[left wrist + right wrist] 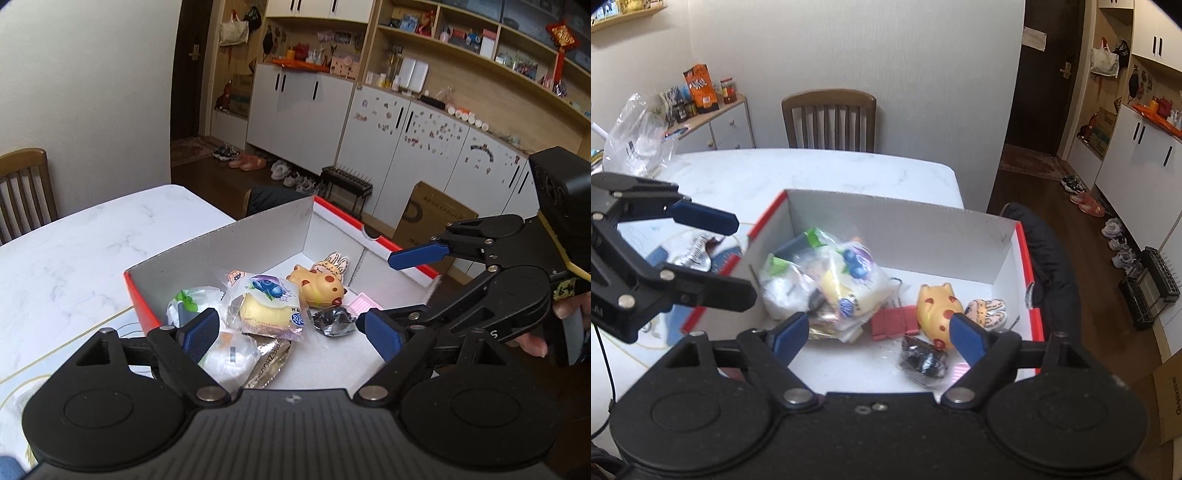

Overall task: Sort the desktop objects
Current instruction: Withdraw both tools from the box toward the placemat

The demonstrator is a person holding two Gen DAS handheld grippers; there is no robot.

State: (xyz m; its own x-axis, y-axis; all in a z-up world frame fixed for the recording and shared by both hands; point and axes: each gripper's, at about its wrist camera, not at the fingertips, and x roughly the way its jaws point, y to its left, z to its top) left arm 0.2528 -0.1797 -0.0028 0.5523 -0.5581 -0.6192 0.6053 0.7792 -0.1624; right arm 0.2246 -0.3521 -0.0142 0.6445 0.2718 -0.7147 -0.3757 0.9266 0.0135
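Note:
A white cardboard box [258,229] [905,214] with red rim sits on the marble table [74,251]. Inside lie a blueberry bread packet [264,306] [849,280], a white-green packet [188,302], a gold wrapper [267,363], a yellow spotted toy [319,288] [936,306], a bunny figure [332,264] [988,310], a black crumpled wrapper [332,321] [923,360], and a red binder clip [894,321]. My left gripper [291,338] is open and empty above the box's near end. My right gripper [879,336] is open and empty over the box; it also shows in the left wrist view [391,291].
A silver wrapper [696,253] and blue items lie on a placemat left of the box. A wooden chair [829,120] stands at the table's far side, a clear plastic bag [635,136] at far left. Cabinets, shoes and a cardboard carton [432,218] stand beyond the table edge.

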